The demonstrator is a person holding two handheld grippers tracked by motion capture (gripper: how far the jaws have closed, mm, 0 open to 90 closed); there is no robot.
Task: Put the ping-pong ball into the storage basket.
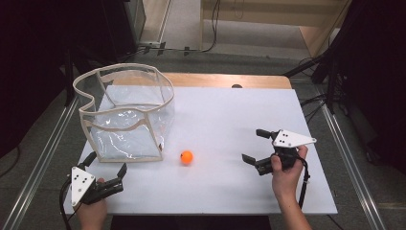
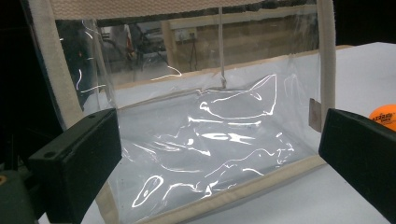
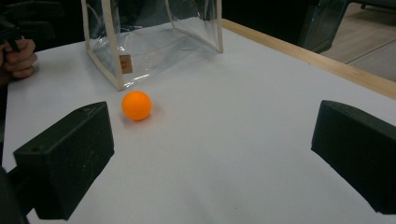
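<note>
White tabletop (image 1: 215, 120) is seen from above, with a clear bag (image 1: 127, 120) standing open at its far left corner and an orange ball (image 1: 186, 156) lying on the surface just beside the bag's near right corner. Both the left gripper (image 1: 106, 168) and the right gripper (image 1: 256, 146) are held with jaws spread, nothing grasped. The ball is judged not yet picked up, and the bag is seen unfilled.

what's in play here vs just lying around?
In play: ball, clear bag, left gripper facing the bag, right gripper facing the ball; both open, holding nothing.
Lying about: cables on the floor beyond the table.
</note>
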